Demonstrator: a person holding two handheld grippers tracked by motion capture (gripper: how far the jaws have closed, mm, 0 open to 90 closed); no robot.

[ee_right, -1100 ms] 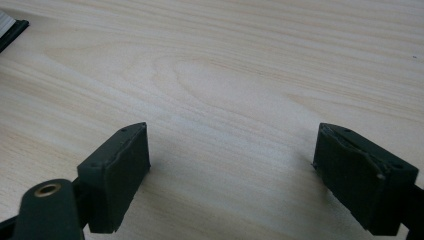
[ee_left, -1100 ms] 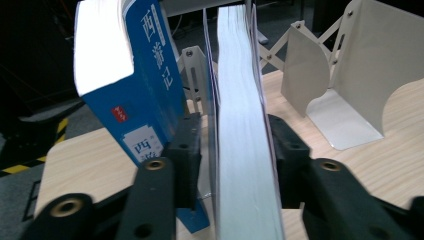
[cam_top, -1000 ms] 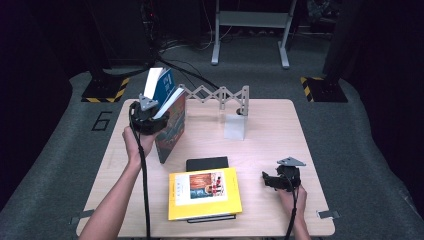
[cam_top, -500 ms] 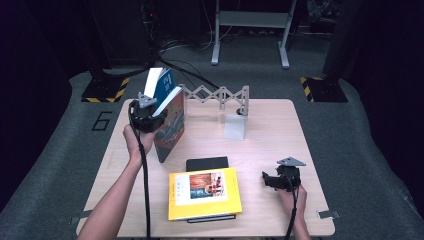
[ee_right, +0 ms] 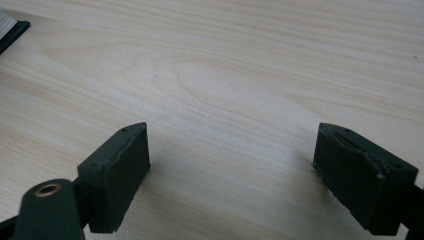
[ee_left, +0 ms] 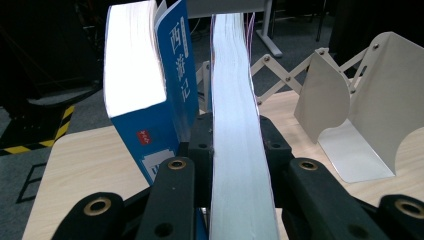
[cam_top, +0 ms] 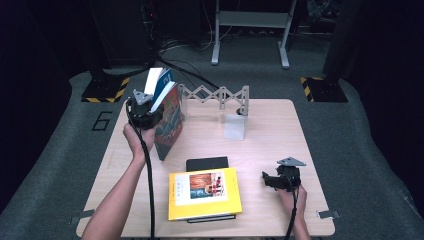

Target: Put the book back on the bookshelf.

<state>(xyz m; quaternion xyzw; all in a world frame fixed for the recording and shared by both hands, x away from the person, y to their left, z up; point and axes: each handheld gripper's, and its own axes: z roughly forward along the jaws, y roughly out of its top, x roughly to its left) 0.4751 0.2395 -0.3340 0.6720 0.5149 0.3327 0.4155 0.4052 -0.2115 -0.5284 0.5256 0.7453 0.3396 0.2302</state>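
Dark room, pale wood bench point(cam_top: 280, 130). Our left hand-held gripper point(cam_top: 145, 112) is clamped on a picture book point(ee_left: 235, 150), upright at the far-left edge beside a blue book point(ee_left: 172, 75), probably bound for the white bookend rack point(cam_top: 235, 107). Right hand-held gripper point(ee_right: 232, 175) rests wide open, empty. The yellow book point(cam_top: 205, 192) isn't blocking anything.
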